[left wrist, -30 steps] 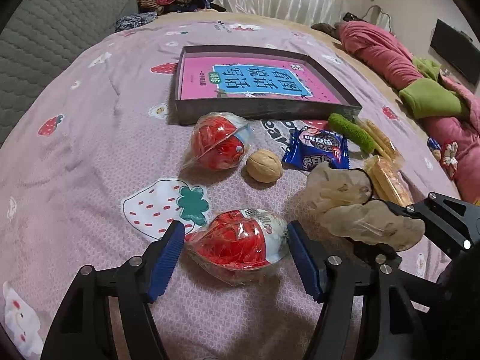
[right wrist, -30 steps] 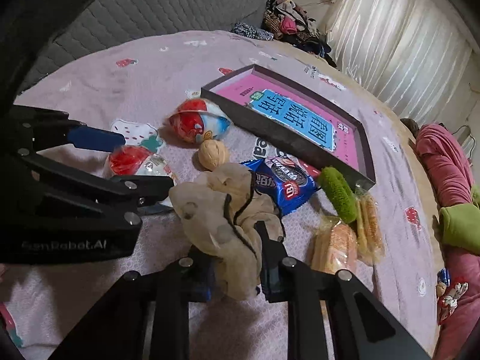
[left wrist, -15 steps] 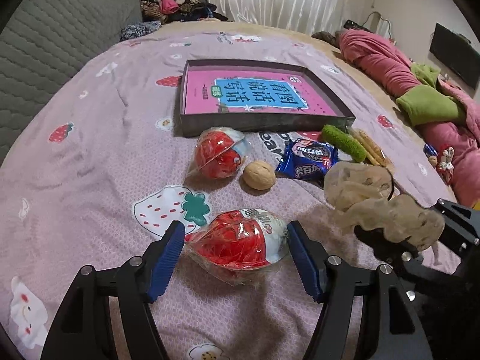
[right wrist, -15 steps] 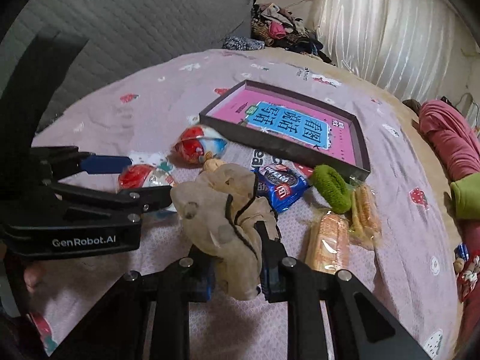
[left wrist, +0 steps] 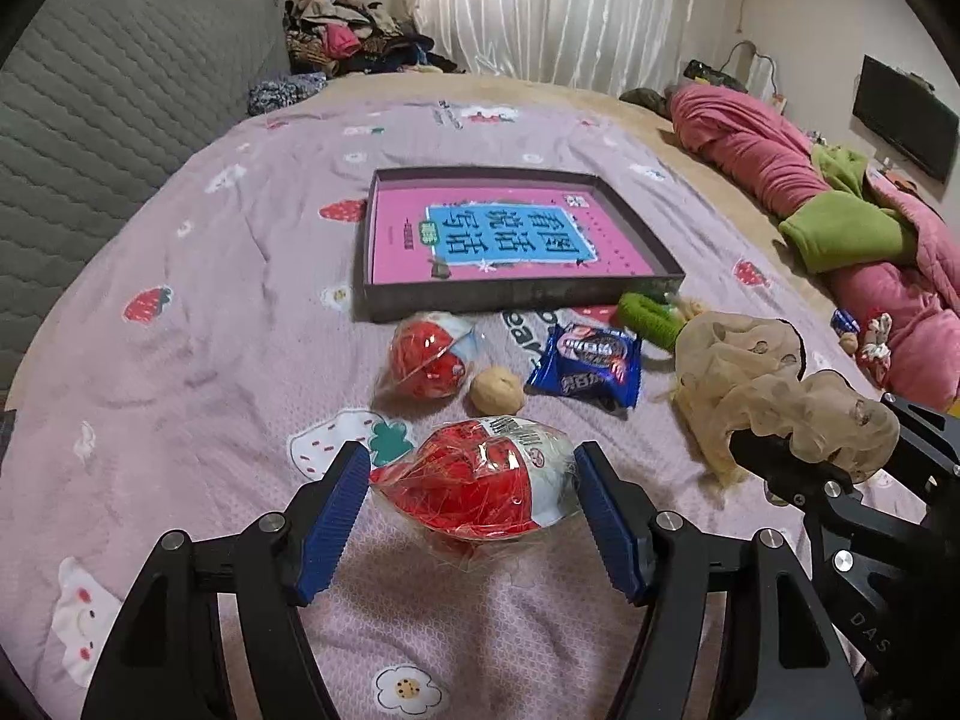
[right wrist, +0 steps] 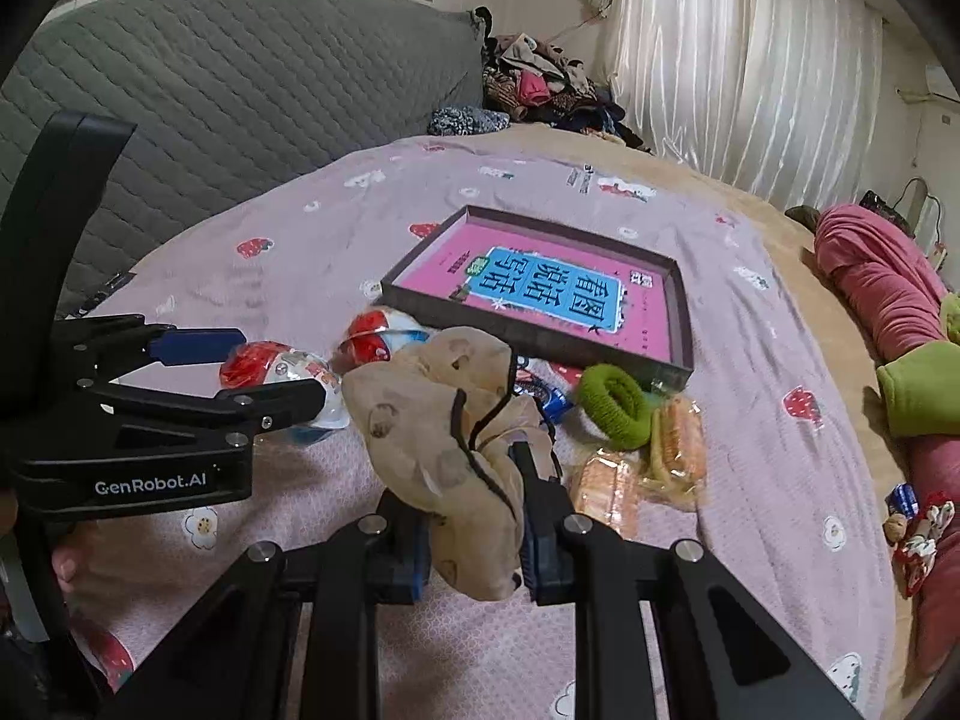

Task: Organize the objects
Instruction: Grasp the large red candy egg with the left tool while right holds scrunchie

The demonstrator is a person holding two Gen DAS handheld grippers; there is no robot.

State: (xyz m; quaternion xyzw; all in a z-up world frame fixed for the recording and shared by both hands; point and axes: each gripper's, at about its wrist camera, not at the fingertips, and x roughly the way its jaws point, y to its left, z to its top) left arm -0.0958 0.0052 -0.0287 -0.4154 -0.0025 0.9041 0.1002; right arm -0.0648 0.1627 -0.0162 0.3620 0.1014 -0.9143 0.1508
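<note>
left gripper [left wrist: 471, 507]: you're clamped on the red egg [left wrist: 480, 489], lifted off the bed [left wrist: 180, 324]
right gripper [right wrist: 474, 531]: pinching the scrunchie [right wrist: 444, 420], held up too
box [left wrist: 510, 294]: just past the snacks (probably your drop spot)
tip: carry both over the rim, lower, then let go gently

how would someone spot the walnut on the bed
Find the dark tray holding a pink book on the purple bedspread. Just in front of it, the walnut lies between a red wrapped egg and a blue snack packet: small, round, tan and unwrapped.
</note>
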